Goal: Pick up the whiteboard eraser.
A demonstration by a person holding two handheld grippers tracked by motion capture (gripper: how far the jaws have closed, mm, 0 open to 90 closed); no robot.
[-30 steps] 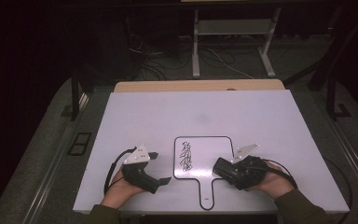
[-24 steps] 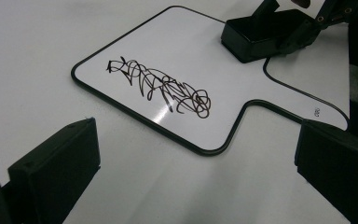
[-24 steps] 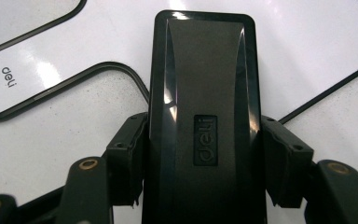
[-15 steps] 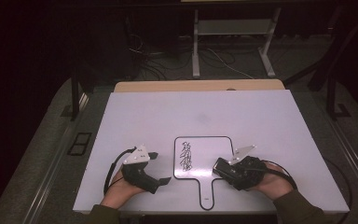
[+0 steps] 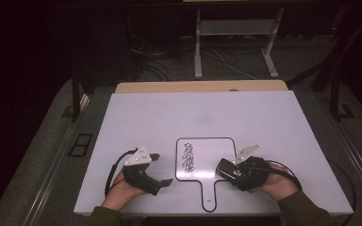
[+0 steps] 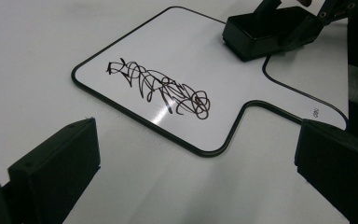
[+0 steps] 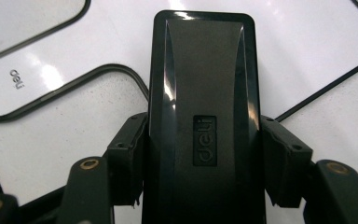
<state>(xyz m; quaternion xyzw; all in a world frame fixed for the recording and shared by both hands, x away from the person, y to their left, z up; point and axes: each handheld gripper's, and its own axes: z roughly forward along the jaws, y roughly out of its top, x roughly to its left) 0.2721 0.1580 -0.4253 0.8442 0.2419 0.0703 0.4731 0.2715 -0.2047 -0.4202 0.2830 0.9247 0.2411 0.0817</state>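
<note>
A black eraser [image 7: 204,121] is being grasped by the right gripper [image 5: 226,170] over the scribbled whiteboard paddle [image 5: 206,160] near the surface's [image 5: 169,113] front edge; the left gripper [image 5: 162,169] is being held released.

glossy black plastic rectangular eraser [image 7: 204,116]: lamp glare is being thrown back along its smooth moulded edges | small white paddle-shaped whiteboard [image 5: 207,150]: a slick, shiny face is being shown inside a thin black rim | wide white table top [image 5: 207,113]: a smooth, duller sheen is being displayed | black jaw blocks: matt, slightly grainy plastic is being seen
</note>
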